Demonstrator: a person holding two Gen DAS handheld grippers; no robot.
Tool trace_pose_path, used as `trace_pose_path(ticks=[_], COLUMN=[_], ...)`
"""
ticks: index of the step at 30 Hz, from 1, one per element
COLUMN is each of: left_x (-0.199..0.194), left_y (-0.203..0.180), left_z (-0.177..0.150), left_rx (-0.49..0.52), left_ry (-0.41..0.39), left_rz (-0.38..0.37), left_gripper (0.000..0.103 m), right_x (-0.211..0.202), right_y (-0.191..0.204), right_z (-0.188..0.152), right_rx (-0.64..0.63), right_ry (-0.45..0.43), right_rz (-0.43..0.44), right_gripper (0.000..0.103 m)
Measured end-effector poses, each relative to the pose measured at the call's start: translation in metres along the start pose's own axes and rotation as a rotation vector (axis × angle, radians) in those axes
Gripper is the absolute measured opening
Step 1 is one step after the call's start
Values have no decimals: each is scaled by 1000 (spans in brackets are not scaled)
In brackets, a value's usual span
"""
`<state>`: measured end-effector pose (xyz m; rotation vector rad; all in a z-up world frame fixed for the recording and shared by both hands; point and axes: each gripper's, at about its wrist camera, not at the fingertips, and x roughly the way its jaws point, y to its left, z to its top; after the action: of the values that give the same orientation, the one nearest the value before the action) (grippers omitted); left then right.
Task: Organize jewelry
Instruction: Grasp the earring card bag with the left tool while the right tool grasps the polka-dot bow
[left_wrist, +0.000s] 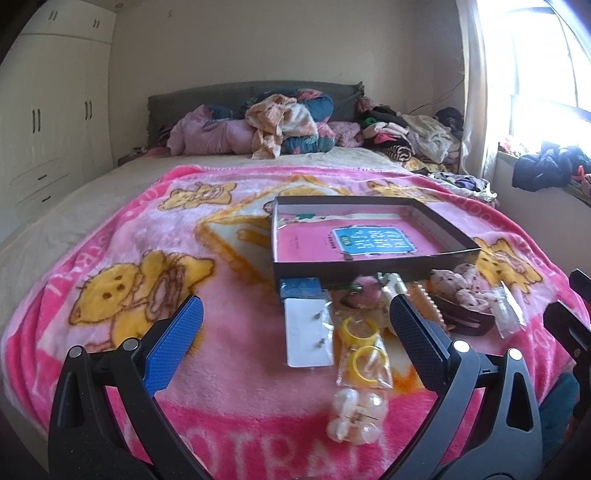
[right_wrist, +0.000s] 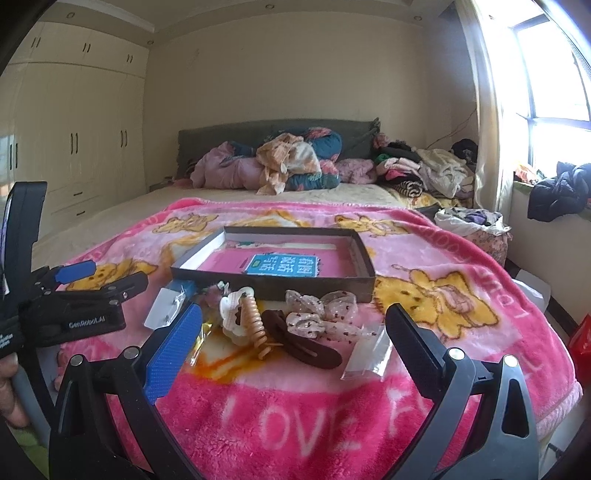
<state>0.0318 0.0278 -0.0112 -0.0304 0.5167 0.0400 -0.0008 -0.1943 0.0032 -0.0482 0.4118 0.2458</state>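
Both grippers hover spread wide and empty above a pink bear-print blanket (left_wrist: 122, 236) on the bed. Between the fingers of the left gripper (left_wrist: 295, 321) lie a white earring card (left_wrist: 306, 336), a clear packet of yellow hoops (left_wrist: 364, 354) and, nearer the camera, a pale translucent hair claw (left_wrist: 356, 415). Ahead of the right gripper (right_wrist: 293, 326) sit a beige spiral hair tie (right_wrist: 255, 325) across a cream claw clip (right_wrist: 231, 314), a brown barrette (right_wrist: 306, 343) topped by a spotted sheer bow (right_wrist: 321, 314), and a small clear bag (right_wrist: 367, 352). A dark shallow box (right_wrist: 273, 286) with a pink lining rests just behind the jewelry. It holds no jewelry.
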Motion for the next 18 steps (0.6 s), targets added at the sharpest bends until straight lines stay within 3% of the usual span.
trace_pose_path(ticks=[11, 18], left_x=[41, 62], left_y=[21, 21], left_z=[3, 10], left_rx=[-20, -30], left_ry=[96, 128], left_rz=[27, -43], left_gripper=[92, 92], right_x=[52, 92], right_y=[-3, -13], right_z=[7, 13], right_rx=[-42, -32], right_ry=[146, 244], right_rz=[-9, -25], right_gripper=[97, 96])
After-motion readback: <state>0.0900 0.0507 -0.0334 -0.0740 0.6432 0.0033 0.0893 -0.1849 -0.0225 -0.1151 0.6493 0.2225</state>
